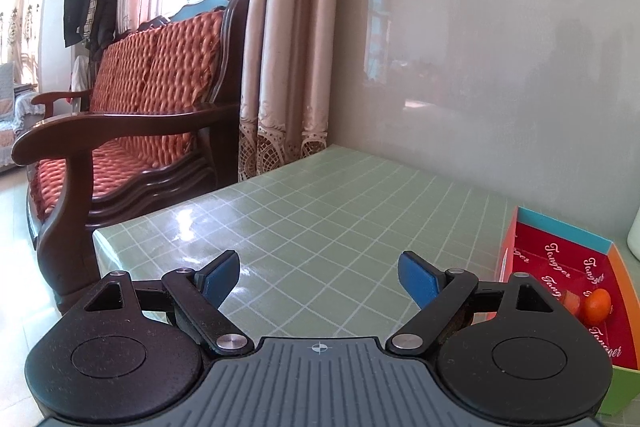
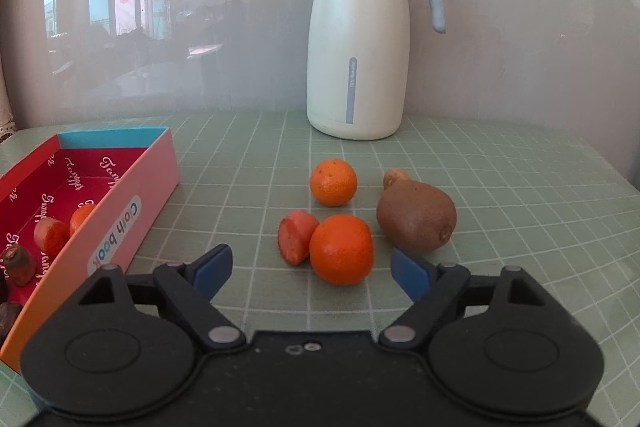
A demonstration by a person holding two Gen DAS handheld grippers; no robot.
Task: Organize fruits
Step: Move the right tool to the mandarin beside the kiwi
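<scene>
In the right wrist view my right gripper (image 2: 312, 269) is open and empty, low over the green checked table (image 2: 520, 187). A near tangerine (image 2: 341, 249) lies just ahead between the open jaws. A red fruit piece (image 2: 296, 235) touches its left side. A far tangerine (image 2: 333, 182), a brown kiwi (image 2: 416, 221) and a small tan piece (image 2: 394, 178) lie beyond. The red-lined box (image 2: 132, 203) at left holds red pieces (image 2: 52, 235) and dark brown fruits (image 2: 19, 263). In the left wrist view my left gripper (image 1: 319, 277) is open and empty; the box (image 1: 560, 267) with a tangerine (image 1: 597, 305) is at right.
A white thermos jug (image 2: 358, 39) with a grey lid stands at the back by the wall. A wooden sofa with red cushions (image 1: 132, 131) and a curtain (image 1: 284, 67) lie beyond the table's left edge (image 1: 168, 215).
</scene>
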